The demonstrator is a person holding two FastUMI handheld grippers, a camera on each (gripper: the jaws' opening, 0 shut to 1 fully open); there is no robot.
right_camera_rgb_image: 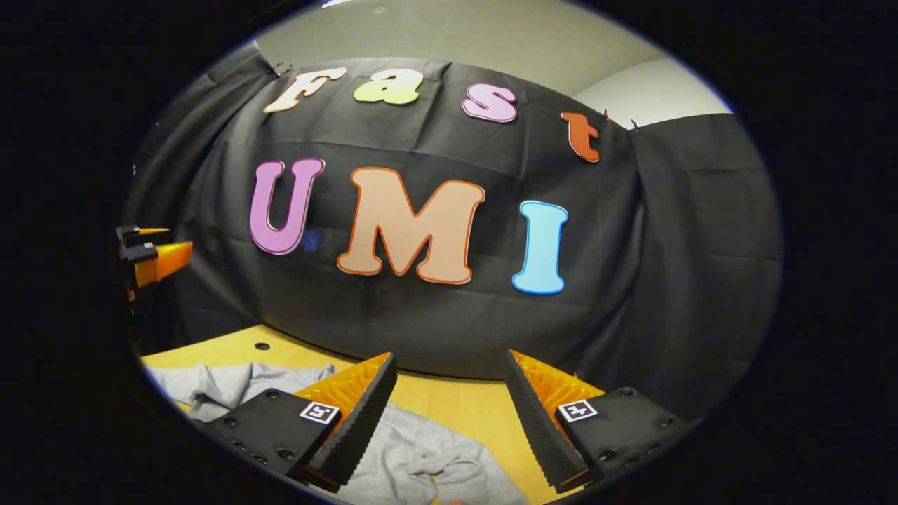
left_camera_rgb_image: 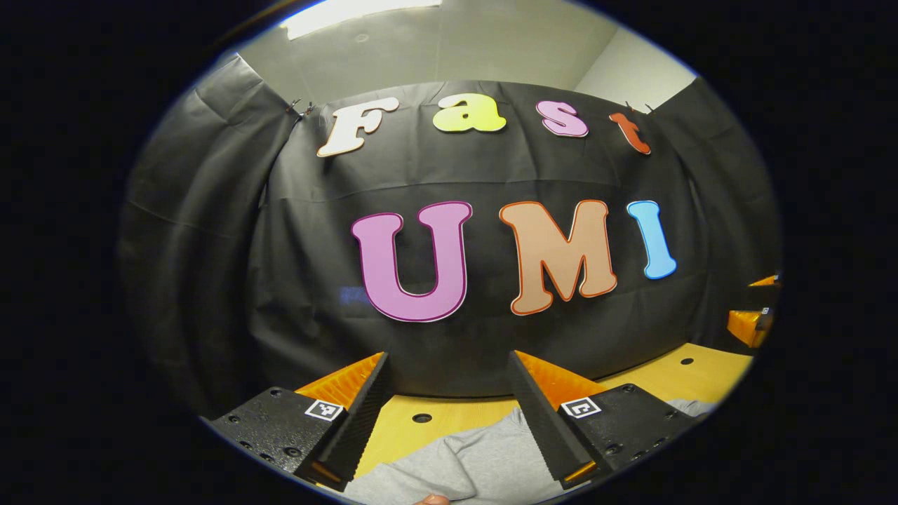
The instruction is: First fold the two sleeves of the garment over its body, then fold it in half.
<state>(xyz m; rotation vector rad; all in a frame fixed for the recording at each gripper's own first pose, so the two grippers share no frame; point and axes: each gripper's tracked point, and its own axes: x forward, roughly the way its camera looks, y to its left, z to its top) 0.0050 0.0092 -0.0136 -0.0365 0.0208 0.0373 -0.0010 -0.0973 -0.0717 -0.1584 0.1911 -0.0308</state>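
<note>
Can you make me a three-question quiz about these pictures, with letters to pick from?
1. Where does the crumpled grey fabric garment lie?
A. on the yellow wooden table
B. hanging on the wall
C. on the floor

2. What colour is the garment?
A. red
B. grey
C. blue

3. How do the left gripper and the right gripper stand?
A. both shut on the garment
B. one open, one shut
C. both open

Answers: 1 A, the cloth rests on the tabletop below both grippers. 2 B, it looks plain grey in both views. 3 C, each pair of fingers stands wide apart with nothing between.

Left gripper (left_camera_rgb_image: 449,365) agape; right gripper (right_camera_rgb_image: 449,365) too — raised.
</note>
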